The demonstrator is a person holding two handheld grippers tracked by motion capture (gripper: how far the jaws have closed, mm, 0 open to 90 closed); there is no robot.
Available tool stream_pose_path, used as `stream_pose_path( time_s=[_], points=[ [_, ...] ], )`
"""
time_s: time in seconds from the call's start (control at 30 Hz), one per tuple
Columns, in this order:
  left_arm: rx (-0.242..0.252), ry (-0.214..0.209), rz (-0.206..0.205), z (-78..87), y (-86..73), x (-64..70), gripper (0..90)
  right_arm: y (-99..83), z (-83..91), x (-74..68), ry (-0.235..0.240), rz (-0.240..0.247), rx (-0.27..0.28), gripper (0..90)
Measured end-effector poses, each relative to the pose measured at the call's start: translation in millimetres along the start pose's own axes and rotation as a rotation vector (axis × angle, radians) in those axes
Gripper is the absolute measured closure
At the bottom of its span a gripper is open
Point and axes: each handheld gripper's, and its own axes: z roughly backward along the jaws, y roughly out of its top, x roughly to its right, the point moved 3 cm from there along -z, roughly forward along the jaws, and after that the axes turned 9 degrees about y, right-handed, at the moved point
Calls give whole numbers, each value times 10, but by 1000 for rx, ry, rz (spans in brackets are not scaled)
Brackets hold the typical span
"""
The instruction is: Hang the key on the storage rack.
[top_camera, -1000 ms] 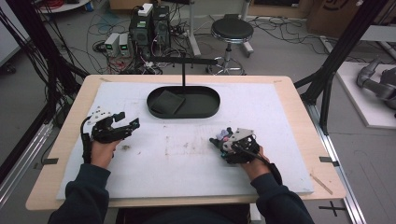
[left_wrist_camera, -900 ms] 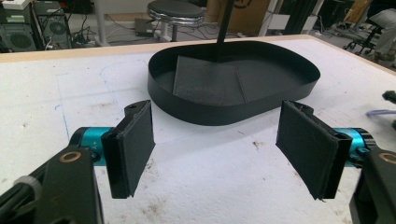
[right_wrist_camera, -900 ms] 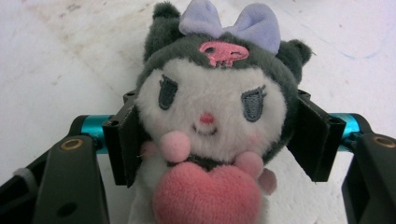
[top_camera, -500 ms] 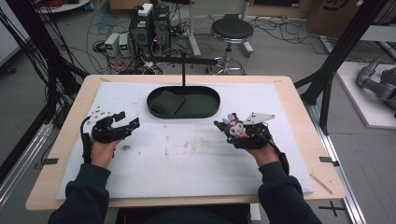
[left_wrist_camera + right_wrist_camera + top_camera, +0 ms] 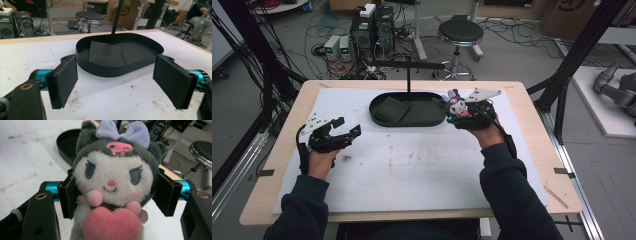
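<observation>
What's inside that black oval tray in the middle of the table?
In the black oval plastic tray lies a flat dark square mat, and a thin black post rises from the floor. The near wall hides the floor strip just behind it, and the plush toy overlaps its right end.

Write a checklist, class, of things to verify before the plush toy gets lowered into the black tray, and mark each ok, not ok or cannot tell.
1. Grip on the plush toy: the right tongs are shut on both sides of its head. Ok.
2. Toy above the black tray: it hangs near the tray's right end, at the rim. Whether it is fully inside the rim, cannot tell.
3. Room in the tray: a dark flat pad lies to one side, the rest is bare. Ok.
4. Upright black post at the tray's far side: apart from the toy. Ok.
5. Left tongs: open, holding nothing, short of the tray. Ok.
</observation>
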Motion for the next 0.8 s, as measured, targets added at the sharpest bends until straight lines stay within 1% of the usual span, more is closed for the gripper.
stream_pose_path(
  time_s=[0.07,0.17,0.2,0.23,0.27,0.3,0.37,0.43,0.47,0.53,0.63,0.67,0.73,0.77,0.8],
  points=[
    [-1,-2,-11,-2,-1,3,194,86,-42,45,9,-5,10,319],
    [-10,0,-21,-5,-7,0,194,202,-127,115,24,-17,7,320],
    [-10,3,-23,-7,-8,-1,194,270,-192,157,31,-27,3,320],
    [-10,5,-21,-11,-10,1,194,270,-192,157,31,-27,3,320],
    [-13,5,-22,-13,-13,-1,195,334,-265,207,31,-17,-4,320],
    [-14,6,-23,-14,-14,-3,195,334,-265,207,31,-17,-4,320],
    [-18,8,-26,-17,-17,-9,196,383,-336,254,38,-29,-6,320],
    [-24,8,-22,-21,-22,-13,198,446,-443,321,27,-24,-30,321],
    [-26,7,-21,-23,-24,-16,198,446,-443,321,27,-24,-30,321],
    [-30,6,-19,-26,-26,-20,199,483,-511,373,23,-35,-28,321],
    [-33,-4,-14,-28,-28,-13,202,508,-584,442,6,-44,-44,321],
    [-34,-6,-13,-30,-30,-10,203,518,-601,473,-2,-43,-42,321],
    [-40,-11,-15,-33,-34,-6,204,547,-612,515,-8,-61,-28,322],
    [-40,-12,-14,-35,-35,-5,205,574,-610,537,-9,-66,1,324],
    [-42,-12,-11,-36,-37,-6,205,574,-610,537,-9,-66,1,324]
  ],
)
